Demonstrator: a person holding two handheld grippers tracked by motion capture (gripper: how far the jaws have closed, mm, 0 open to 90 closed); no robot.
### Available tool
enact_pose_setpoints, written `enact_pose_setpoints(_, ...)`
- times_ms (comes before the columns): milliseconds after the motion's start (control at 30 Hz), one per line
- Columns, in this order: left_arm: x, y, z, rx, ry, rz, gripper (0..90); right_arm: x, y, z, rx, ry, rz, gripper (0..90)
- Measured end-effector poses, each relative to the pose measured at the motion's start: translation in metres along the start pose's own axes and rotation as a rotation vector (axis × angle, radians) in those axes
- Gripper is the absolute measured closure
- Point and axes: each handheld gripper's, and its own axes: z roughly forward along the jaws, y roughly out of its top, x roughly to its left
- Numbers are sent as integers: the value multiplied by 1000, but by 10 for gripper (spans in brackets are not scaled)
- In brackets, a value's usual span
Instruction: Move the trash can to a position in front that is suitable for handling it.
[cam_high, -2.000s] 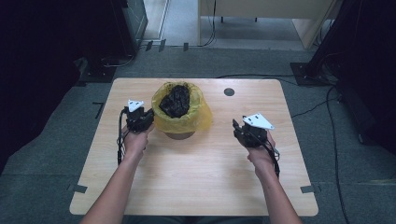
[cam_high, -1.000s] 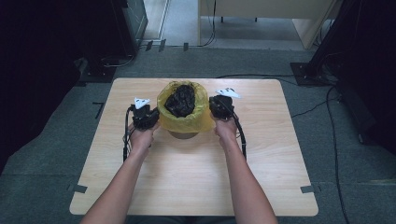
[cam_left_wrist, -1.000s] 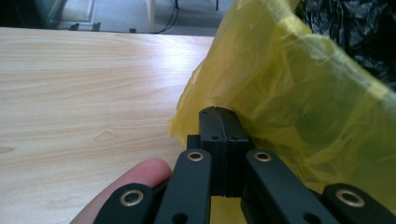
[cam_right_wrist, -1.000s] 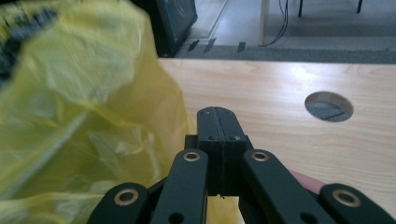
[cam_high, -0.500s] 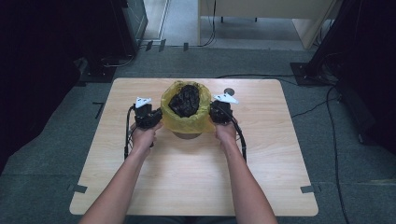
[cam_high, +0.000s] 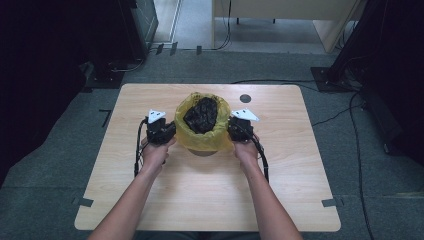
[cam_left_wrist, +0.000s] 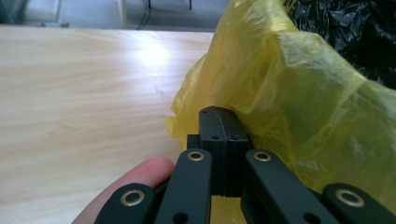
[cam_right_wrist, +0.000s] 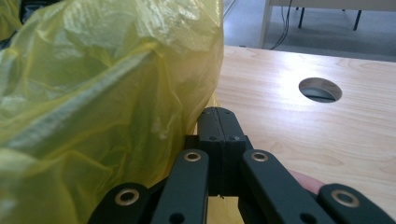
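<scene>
High view shows the yellow bag (cam_high: 202, 134) mid-surface (cam_high: 210, 200) directly between my left tongs (cam_high: 169, 131) and right tongs (cam_high: 231, 129), both fully closed with nothing held, each tip touching its own flank, equally near.

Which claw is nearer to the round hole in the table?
The right claw. It sits at the right side of the yellow bag, just below the hole. The left claw is at the bag's far side from the hole.
</scene>
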Motion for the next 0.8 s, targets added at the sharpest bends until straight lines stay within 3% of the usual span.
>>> enact_pose_setpoints(167,-7,-9,-8,10,-8,13,900,-2,-7,-12,2,16,-12,900)
enact_pose_setpoints(300,-13,-18,-14,14,-3,49,900,-1,-13,-19,6,24,-20,900)
enact_pose_setpoints(400,-14,-22,-17,13,-11,32,900,0,-19,-28,8,32,-23,900)
enact_pose_setpoints(467,-17,-25,-21,9,-9,46,900,1,-22,-33,10,34,-33,900)
enact_pose_setpoints(800,-27,-41,-42,10,-36,42,900,6,-34,-58,21,36,-72,900)
